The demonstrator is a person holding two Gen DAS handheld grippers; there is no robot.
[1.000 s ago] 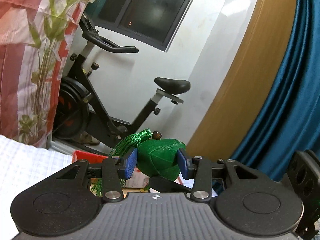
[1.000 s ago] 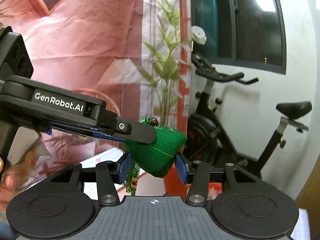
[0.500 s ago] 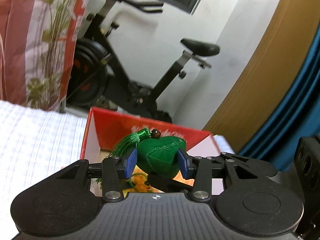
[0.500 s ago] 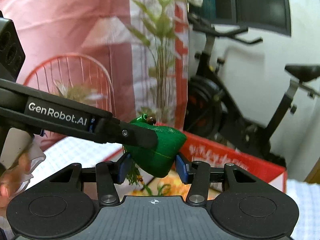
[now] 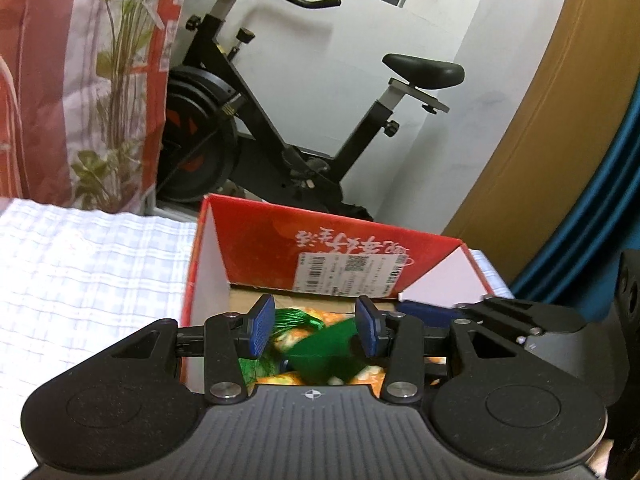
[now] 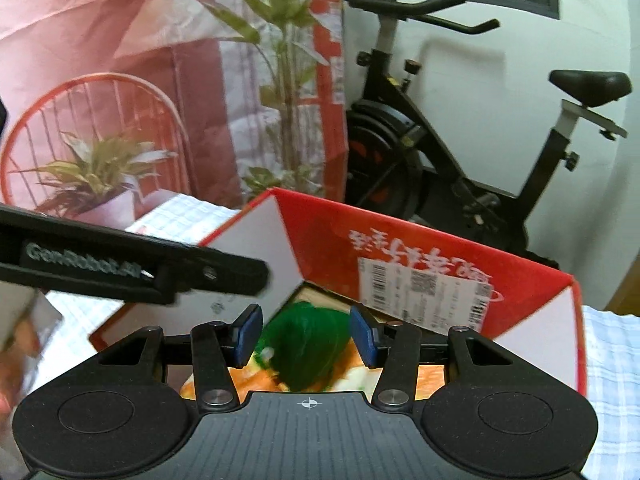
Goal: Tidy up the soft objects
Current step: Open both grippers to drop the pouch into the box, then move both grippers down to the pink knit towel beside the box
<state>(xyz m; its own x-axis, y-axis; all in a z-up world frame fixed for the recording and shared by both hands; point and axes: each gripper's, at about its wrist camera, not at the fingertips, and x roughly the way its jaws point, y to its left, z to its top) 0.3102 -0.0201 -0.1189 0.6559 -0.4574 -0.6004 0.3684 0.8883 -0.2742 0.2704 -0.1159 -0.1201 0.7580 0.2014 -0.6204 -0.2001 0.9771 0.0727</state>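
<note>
A green stuffed pouch with a tassel (image 5: 324, 354) lies blurred inside the open red cardboard box (image 5: 340, 240), on orange and white soft items (image 6: 256, 380). It also shows in the right wrist view (image 6: 308, 344). My left gripper (image 5: 315, 326) is open above the box, its blue pads apart from the pouch. My right gripper (image 6: 306, 334) is open too, over the same pouch. The left gripper's finger (image 6: 160, 268) crosses the right wrist view at the left.
The box (image 6: 420, 264) stands on a white checked cloth (image 5: 88, 272). Behind it are a black exercise bike (image 5: 280, 120), a pink floral curtain (image 5: 80, 80), a wooden panel and a blue curtain (image 5: 600, 220) at the right.
Both grippers came down over the red box and opened. The green pouch left the pads and dropped into the box.
</note>
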